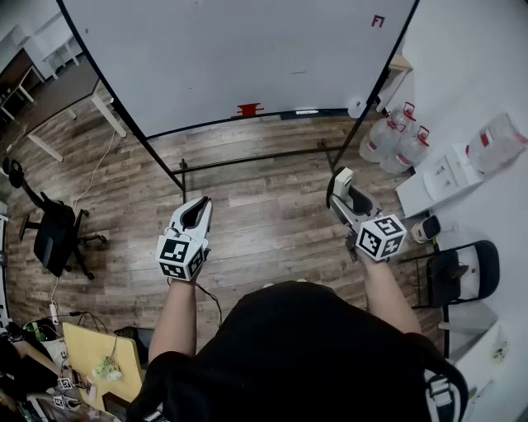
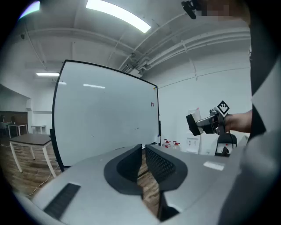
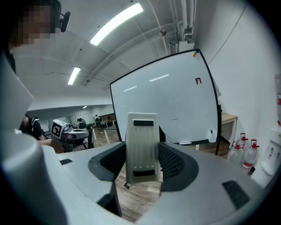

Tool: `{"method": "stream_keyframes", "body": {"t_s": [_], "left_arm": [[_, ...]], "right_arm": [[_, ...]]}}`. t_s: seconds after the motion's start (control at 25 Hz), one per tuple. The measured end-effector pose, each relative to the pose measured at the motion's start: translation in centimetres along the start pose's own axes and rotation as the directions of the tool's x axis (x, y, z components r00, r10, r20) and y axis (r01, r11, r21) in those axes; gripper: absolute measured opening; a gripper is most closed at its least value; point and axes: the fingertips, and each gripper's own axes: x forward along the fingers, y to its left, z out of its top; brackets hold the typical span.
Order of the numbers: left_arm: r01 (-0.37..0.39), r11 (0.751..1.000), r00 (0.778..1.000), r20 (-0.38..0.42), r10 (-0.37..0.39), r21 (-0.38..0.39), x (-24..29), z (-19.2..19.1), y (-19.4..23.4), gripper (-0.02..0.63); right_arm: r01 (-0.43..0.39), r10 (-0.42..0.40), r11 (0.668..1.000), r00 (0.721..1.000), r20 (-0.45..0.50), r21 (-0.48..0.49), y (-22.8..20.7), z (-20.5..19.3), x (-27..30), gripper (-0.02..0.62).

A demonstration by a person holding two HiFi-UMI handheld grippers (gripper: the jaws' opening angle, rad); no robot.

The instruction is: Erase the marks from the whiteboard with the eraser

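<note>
The big whiteboard (image 1: 239, 58) stands ahead on a black frame. It bears a small red mark (image 1: 377, 21) near its upper right corner and a faint short dark stroke (image 1: 297, 72). My right gripper (image 1: 341, 183) is shut on the cream plastic eraser (image 3: 142, 149), held upright between the jaws, well short of the whiteboard (image 3: 162, 110). The red mark (image 3: 198, 81) also shows in the right gripper view. My left gripper (image 1: 198, 204) is shut with nothing in it; its jaws (image 2: 143, 154) leave only a thin slit. Both grippers are above the wooden floor.
A red object (image 1: 248, 109) lies on the board's tray. Water jugs (image 1: 396, 136) and a white box (image 1: 441, 173) stand at the right by the wall. A folding chair (image 1: 462, 272) is near my right arm. A black office chair (image 1: 54, 235) and a table (image 1: 58, 91) are on the left.
</note>
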Motion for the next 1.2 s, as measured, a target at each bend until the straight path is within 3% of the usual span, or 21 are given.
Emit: {"method": "stream_keyframes", "body": {"t_s": [0.28,1.2], "left_arm": [[0.034,0.999,0.999,-0.025,-0.034,0.003,0.3,-1.5,-0.7,0.037],[0.055,0.998,0.998,-0.020,-0.054,0.025,0.8,-0.9,-0.9,0.037]], "right_arm": [[0.013,-0.013,1.000,1.000,0.001,0.011,-0.1,-0.4,-0.7,0.229],[0.025,-0.025,0.998,1.000,0.012,0.054,-0.4,-0.6,-1.7,0.229]]}}
